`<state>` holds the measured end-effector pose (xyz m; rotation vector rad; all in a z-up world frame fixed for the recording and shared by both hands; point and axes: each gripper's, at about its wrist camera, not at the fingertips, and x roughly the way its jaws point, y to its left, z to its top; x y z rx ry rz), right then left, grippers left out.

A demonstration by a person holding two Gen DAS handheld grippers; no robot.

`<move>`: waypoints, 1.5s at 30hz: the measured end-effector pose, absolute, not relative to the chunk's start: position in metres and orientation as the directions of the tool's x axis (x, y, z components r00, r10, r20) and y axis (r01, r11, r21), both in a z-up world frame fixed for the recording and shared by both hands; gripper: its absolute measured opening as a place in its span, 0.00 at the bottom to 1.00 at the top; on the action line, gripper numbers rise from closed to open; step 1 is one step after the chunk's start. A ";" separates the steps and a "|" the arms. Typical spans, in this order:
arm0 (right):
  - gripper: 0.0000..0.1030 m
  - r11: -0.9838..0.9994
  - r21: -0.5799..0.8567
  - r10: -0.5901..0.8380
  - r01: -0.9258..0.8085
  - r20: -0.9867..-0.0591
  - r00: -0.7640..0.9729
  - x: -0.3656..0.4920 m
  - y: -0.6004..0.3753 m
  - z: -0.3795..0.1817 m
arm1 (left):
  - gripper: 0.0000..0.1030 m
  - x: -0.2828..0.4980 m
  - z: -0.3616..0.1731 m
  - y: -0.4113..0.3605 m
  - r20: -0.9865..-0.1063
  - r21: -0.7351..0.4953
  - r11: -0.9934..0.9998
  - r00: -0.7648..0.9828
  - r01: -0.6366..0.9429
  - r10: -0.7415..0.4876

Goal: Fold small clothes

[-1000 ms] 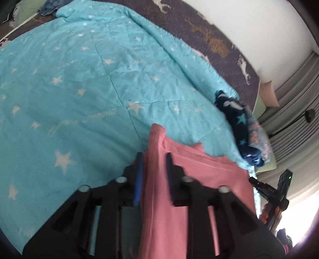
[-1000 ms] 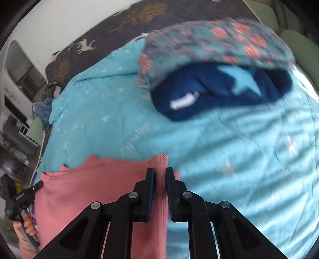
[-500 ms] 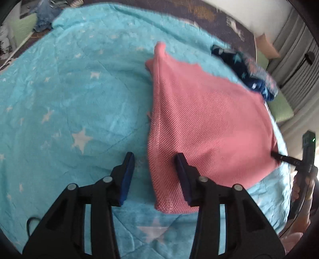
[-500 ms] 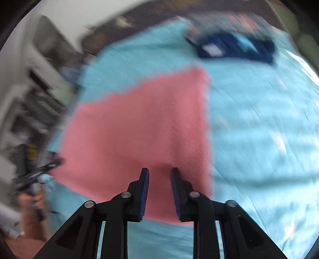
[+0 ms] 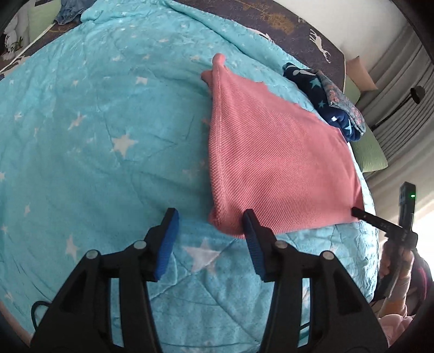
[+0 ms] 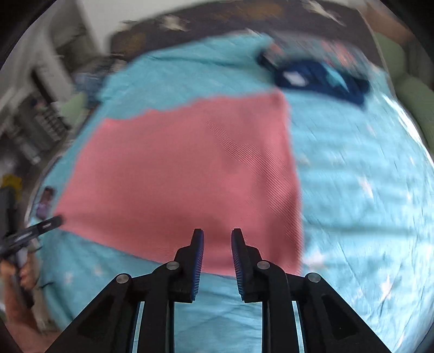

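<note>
item: pink knit garment [image 5: 276, 165] — lies flat on a turquoise star-print quilt [image 5: 95, 130], just beside a small pile of a navy star-print garment [image 5: 312, 89] and a floral one.
condition: spread as one smooth panel, edges fairly square; judged laid out or once folded, further folds and stacking left.
orientation: long axis runs from the near hem away toward the far pointed corner, which points at the dark bedspread [image 5: 284, 24] beyond.
left gripper [image 5: 210, 233]: jaws opening, fairly wide, near corner of the knit just ahead of them, not pinched.
right gripper [image 6: 217, 245]: jaws opening, narrow gap, over the near hem, nothing gripped.
</note>
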<state>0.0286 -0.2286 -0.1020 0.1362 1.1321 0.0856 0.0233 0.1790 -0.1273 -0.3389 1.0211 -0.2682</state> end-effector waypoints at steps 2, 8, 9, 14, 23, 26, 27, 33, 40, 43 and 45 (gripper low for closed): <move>0.19 0.979 0.202 0.169 0.026 -0.876 0.451 0.028 -0.234 -0.099 | 0.35 0.023 -0.123 0.183 -0.769 -0.427 0.903 0.510 0.039 -0.385; 0.32 0.938 0.158 0.297 -0.308 -0.823 0.484 0.023 -0.148 -0.059 | 0.36 0.025 -0.104 0.192 -0.739 -0.427 0.904 0.571 0.013 -0.357; 0.37 0.914 0.165 0.335 -0.371 -0.822 0.461 0.021 -0.127 -0.058 | 0.48 0.024 -0.102 0.196 -0.738 -0.418 0.908 0.583 0.001 -0.340; 0.49 0.785 0.055 0.375 -0.618 -0.836 0.401 0.018 -0.026 -0.071 | 0.63 0.008 -0.095 0.226 -0.718 -0.383 0.921 0.651 -0.073 -0.247; 0.55 0.603 -0.212 0.266 -0.769 -0.855 0.444 0.020 0.094 -0.118 | 0.66 -0.002 -0.109 0.266 -0.705 -0.440 0.880 0.675 -0.177 -0.216; 0.40 0.649 -0.247 0.228 -0.720 -0.840 0.493 0.044 0.101 -0.127 | 0.66 0.004 -0.111 0.270 -0.705 -0.459 0.871 0.669 -0.177 -0.235; 0.26 0.669 -0.214 0.244 -0.711 -0.841 0.483 0.049 0.097 -0.123 | 0.66 0.007 -0.111 0.271 -0.704 -0.468 0.867 0.665 -0.172 -0.249; 0.08 0.785 0.201 0.486 -0.585 -0.786 0.382 0.071 0.027 -0.079 | 0.72 0.044 -0.109 0.259 -0.651 -0.583 0.807 0.646 -0.089 -0.399; 0.08 0.798 0.362 0.561 -0.481 -0.738 0.375 0.080 -0.017 -0.063 | 0.81 0.123 -0.111 0.210 -0.603 -0.693 0.721 0.535 0.017 -0.592; 0.08 0.793 0.377 0.573 -0.479 -0.728 0.376 0.074 -0.020 -0.060 | 0.81 0.153 -0.123 0.187 -0.665 -0.659 0.753 0.468 0.002 -0.583; 0.08 0.792 0.377 0.575 -0.480 -0.724 0.381 0.073 -0.019 -0.060 | 0.74 0.169 -0.131 0.179 -0.694 -0.639 0.769 0.447 -0.019 -0.565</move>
